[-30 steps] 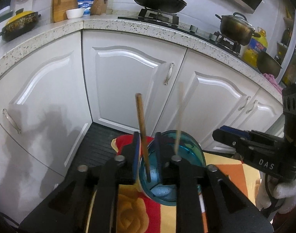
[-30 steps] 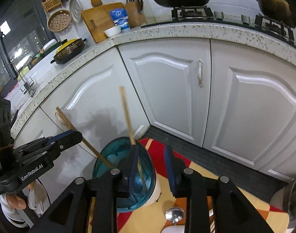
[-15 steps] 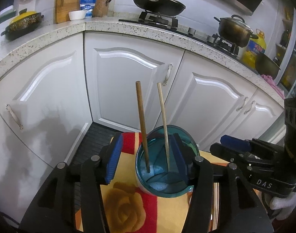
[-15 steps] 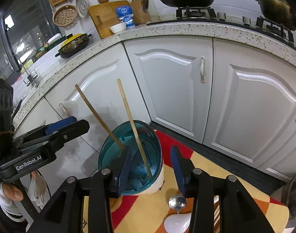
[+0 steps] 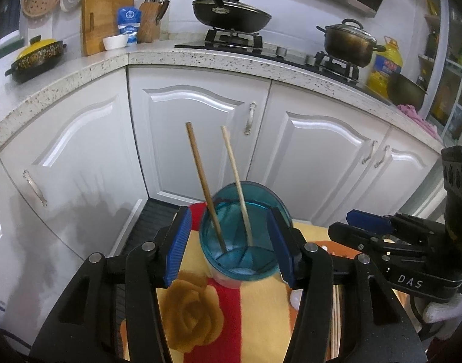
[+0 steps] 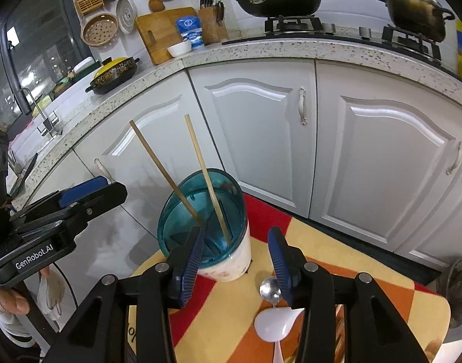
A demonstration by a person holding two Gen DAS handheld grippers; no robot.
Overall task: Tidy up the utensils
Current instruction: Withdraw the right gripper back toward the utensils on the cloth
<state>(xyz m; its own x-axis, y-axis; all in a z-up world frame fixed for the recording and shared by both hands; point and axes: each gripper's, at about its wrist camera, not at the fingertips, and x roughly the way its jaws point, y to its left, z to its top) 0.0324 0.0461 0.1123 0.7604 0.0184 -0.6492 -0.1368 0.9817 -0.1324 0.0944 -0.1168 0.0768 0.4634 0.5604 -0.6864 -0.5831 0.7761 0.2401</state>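
A teal utensil holder point(image 5: 246, 260) stands on the patterned cloth point(image 5: 261, 317), with a darker chopstick point(image 5: 202, 178) and a paler chopstick point(image 5: 235, 181) leaning in it. My left gripper point(image 5: 229, 210) is open just short of the holder, its jaws wider than the cup, touching nothing. In the right wrist view, my right gripper point(image 6: 236, 231) is open in front of the holder point(image 6: 231, 266), with nothing between its pads. Both chopsticks point(image 6: 161, 166) point(image 6: 200, 163) stand free. A metal spoon point(image 6: 270, 287) and a white spoon point(image 6: 273, 323) lie on the cloth by the right finger.
White cabinet doors point(image 5: 197, 139) and a speckled counter point(image 5: 200, 60) curve behind the small table. A pan point(image 5: 231, 12) and a pot point(image 5: 349, 42) sit on the stove. Wooden sticks point(image 5: 337, 317) lie on the cloth at the right. Gloved hands point(image 6: 49, 293) hold the grippers.
Both grippers opened, let go of their chopsticks and drew back from the holder. The two chopsticks now lean in the holder on their own.
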